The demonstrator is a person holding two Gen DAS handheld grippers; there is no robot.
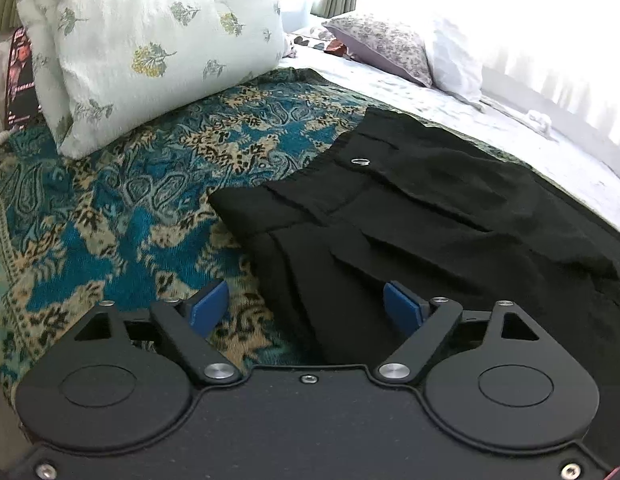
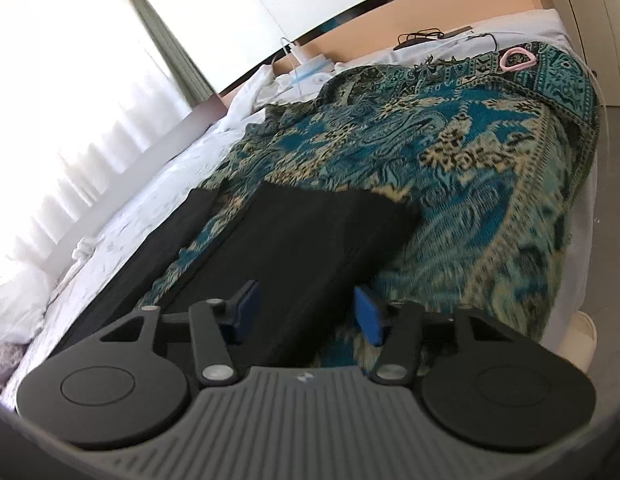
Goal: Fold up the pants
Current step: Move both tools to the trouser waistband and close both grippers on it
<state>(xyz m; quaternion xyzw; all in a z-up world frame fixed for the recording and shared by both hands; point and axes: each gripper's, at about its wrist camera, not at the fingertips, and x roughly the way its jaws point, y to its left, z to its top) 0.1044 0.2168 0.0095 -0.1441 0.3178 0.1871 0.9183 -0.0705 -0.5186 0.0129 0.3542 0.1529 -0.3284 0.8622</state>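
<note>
Black pants (image 1: 430,216) lie flat on a teal patterned bedspread (image 1: 110,216), waistband toward the pillows, a small metal ring (image 1: 360,161) near the waist. My left gripper (image 1: 306,308) is open, its blue pads (image 1: 208,306) straddling the near edge of the pants, empty. In the right wrist view the two pant legs (image 2: 310,236) stretch away over the bedspread (image 2: 490,184). My right gripper (image 2: 306,314) is open just above the near leg, holding nothing.
A floral white pillow (image 1: 150,48) and a purple-patterned pillow (image 1: 386,48) lie at the head. A white sheet (image 1: 510,128) runs along the window side. A pink ring (image 2: 516,60) and cables (image 2: 422,36) sit at the far end. The bed's right edge (image 2: 586,240) drops to the floor.
</note>
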